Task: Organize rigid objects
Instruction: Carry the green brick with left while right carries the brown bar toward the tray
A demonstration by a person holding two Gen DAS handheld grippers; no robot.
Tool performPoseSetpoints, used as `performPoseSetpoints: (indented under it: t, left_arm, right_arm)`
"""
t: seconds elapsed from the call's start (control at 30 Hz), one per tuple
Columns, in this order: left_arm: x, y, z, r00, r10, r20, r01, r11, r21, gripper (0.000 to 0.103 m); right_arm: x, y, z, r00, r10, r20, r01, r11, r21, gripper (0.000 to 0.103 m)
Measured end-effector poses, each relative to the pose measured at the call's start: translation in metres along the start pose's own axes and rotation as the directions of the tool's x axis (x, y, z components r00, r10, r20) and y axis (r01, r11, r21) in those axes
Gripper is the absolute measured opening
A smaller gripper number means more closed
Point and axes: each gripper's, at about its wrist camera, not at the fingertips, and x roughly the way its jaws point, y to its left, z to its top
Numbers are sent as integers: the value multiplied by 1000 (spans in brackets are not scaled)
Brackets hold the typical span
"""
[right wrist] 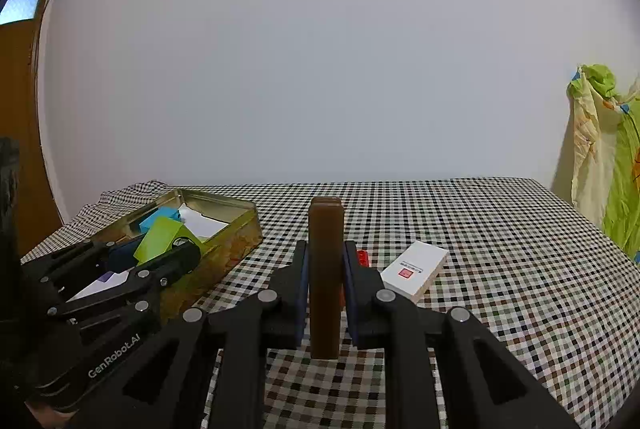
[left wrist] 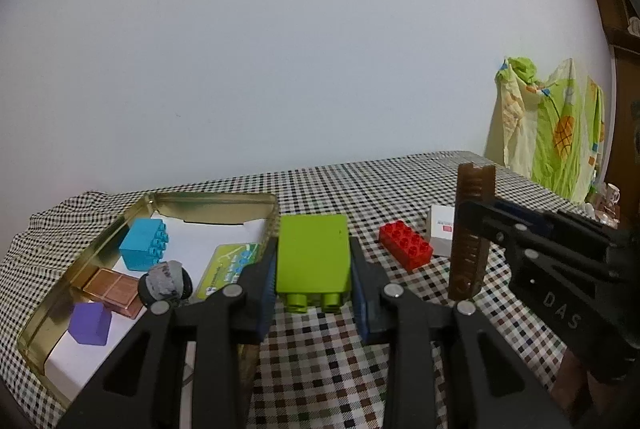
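- Two grips: the left gripper (left wrist: 313, 293) clasps a lime-green plastic building brick (left wrist: 312, 257) above the checked tablecloth (left wrist: 320, 357), just right of the open gold metal tin (left wrist: 216, 203).
- The right gripper (right wrist: 325, 293) clenches an upright brown ridged plastic bar (right wrist: 326, 269).
- A red studded brick (left wrist: 405, 244) and small white box (left wrist: 440, 233) lie farther right.
- Inside the tin: a blue brick (left wrist: 144, 243) and a purple cube (left wrist: 89, 323).

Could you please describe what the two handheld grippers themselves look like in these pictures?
Both are matte black plastic with angular linkage arms joined by round silver rivets. The left gripper and right gripper each carry dark blue pads inside the fingers. White lettering shows on the bodies: "GenRobot.AI" on the left one, "DAS" on the right. No cables or sleeves are visible.
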Motion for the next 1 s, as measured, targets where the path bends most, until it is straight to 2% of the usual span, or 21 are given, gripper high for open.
performPoseSetpoints:
  t: [0.37,1.0]
  left_arm:
    - [-15,12,-4,998,41,56,-39,999,-30,30]
    - [-30,25,-9,991,83,106,-77,995,-61,30]
  right_arm:
    - [-6,12,-2,1000,22,21,-22,1000,-15,18]
    - [-13,23,-2,997,58,42,-57,998,-27,18]
